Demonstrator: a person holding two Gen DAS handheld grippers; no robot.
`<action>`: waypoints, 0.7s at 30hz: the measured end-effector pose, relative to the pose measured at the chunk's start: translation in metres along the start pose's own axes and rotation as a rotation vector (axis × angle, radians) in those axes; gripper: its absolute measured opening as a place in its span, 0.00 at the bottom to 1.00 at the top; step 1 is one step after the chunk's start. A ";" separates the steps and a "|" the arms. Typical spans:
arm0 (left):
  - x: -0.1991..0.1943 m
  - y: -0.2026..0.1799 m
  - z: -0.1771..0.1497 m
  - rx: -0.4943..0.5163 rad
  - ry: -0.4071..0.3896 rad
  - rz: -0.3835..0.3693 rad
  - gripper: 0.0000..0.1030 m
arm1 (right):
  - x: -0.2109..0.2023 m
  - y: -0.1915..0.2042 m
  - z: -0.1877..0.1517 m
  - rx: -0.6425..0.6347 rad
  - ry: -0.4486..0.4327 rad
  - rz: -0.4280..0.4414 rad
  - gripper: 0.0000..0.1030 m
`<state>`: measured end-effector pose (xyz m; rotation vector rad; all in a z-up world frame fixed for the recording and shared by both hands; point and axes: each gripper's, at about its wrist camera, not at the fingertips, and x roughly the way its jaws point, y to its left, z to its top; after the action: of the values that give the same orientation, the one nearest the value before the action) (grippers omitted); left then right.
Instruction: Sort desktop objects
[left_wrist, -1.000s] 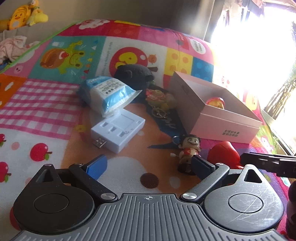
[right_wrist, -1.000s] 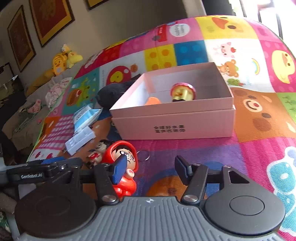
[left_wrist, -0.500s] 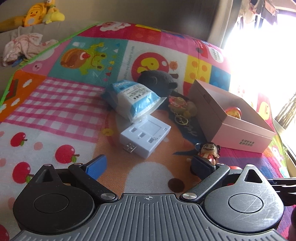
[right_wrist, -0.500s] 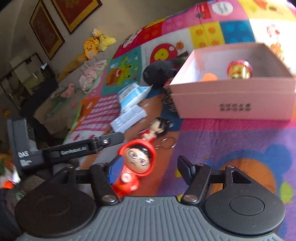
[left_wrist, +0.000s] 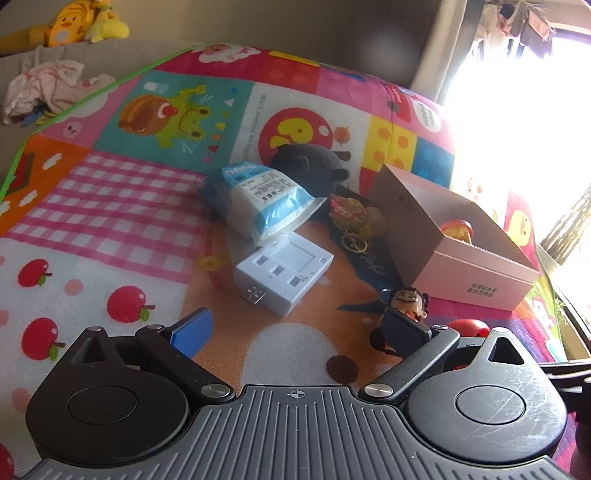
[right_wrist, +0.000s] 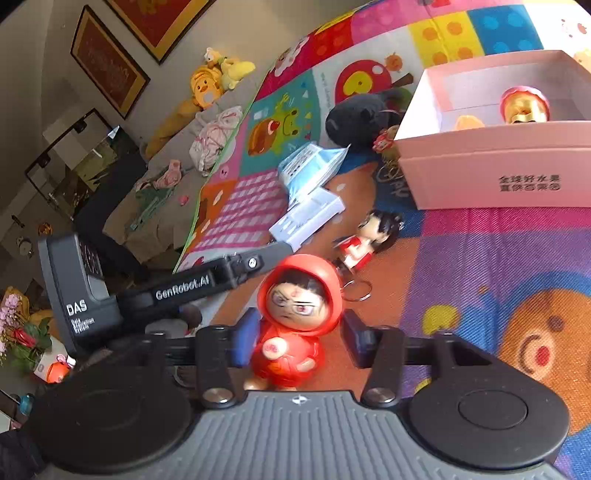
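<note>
Red plastic marked the piece in play: a red-hooded figurine (right_wrist: 295, 325) was stood upright between the pads of the right gripper (right_wrist: 297, 341), on the play mat (right_wrist: 498, 266) in front of the pink box (right_wrist: 495, 162) and apart from it. The jaws had just been closing around it. The left-hand pad appeared to lie against its side while a narrow gap was still seen at the right-hand pad, so a firm pinch could not be confirmed; the figurine was judged bracketed, not yet clamped. It was taken low on the body, below the wide hood, presumably because the narrower torso offered flatter sides for the pads.

Inside the pink box a red-and-gold round toy (right_wrist: 524, 105) and something orange (right_wrist: 469, 122) were already lying, which suggested that the box served as the bin for small toys and that the hooded figurine was meant to follow.

Between the figurine and the box, a dark-haired keychain doll (right_wrist: 369, 236) was lying on its side. To the left of the box, a white adapter block (left_wrist: 282, 273), a blue-and-white packet (left_wrist: 258, 201) and a black plush (left_wrist: 310, 166) were left unsorted.

The left gripper (left_wrist: 299, 332) was held spread wide with nothing between its pads, hovering near the front-left corner of the box, seemingly kept in reserve.
</note>
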<state>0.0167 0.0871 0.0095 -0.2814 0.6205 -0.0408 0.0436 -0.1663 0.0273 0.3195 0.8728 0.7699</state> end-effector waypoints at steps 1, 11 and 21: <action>0.000 0.000 0.000 0.002 -0.002 -0.001 0.98 | -0.005 -0.003 0.002 -0.003 -0.010 -0.026 0.46; 0.003 -0.006 0.001 0.028 0.011 -0.016 0.98 | -0.048 -0.033 0.029 -0.143 -0.071 -0.381 0.46; 0.013 -0.053 0.005 0.233 -0.016 -0.040 0.98 | -0.006 -0.034 0.031 -0.265 -0.089 -0.450 0.47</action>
<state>0.0329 0.0353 0.0201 -0.0680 0.5882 -0.1478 0.0815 -0.1923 0.0309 -0.0785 0.7129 0.4392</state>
